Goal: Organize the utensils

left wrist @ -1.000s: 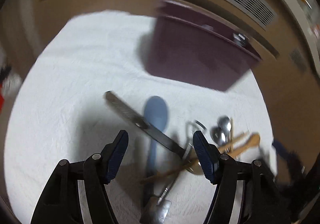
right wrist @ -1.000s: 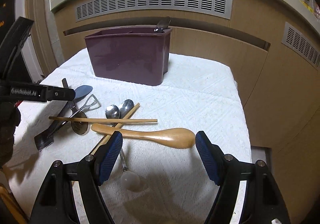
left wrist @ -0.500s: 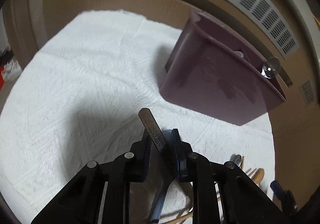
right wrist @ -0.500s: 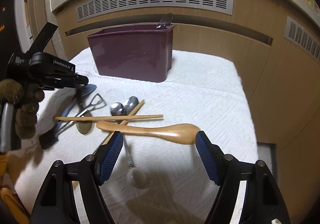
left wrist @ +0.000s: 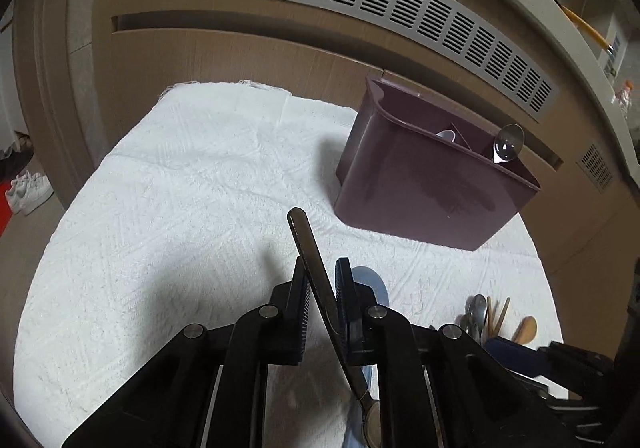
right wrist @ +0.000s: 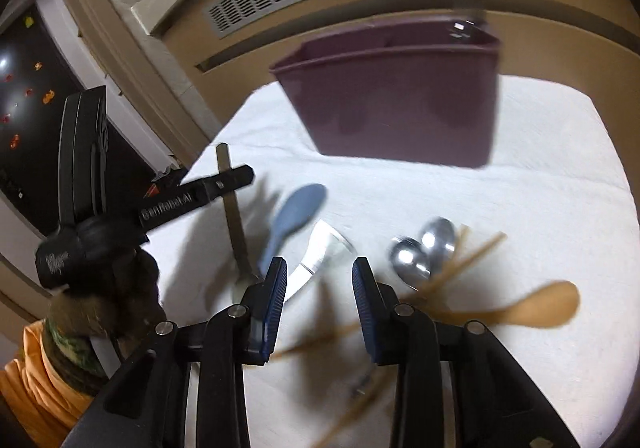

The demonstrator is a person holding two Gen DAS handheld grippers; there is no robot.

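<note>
**Left side's got the metal handle**

While my left gripper [left wrist: 323, 286] is clamped on a flat metal utensil handle [left wrist: 310, 248] above the white towel [left wrist: 160, 216], my right gripper [right wrist: 319, 288] hangs parted over the blurry utensil pile, maroon caddy [right wrist: 400, 104] behind.

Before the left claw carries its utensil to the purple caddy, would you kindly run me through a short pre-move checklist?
1. Left claw shut on the metal utensil handle: ok.
2. Utensil lifted off the white cloth: cannot tell; its lower end is hidden.
3. Purple caddy upright, top open: ok.
4. Room in the caddy: ok; only one metal spoon stands at its right end.
5. Right claw out of the way: ok; it is open above the pile, off the path to the caddy.
6. Right wrist view sharp: not ok, motion-blurred.
</note>
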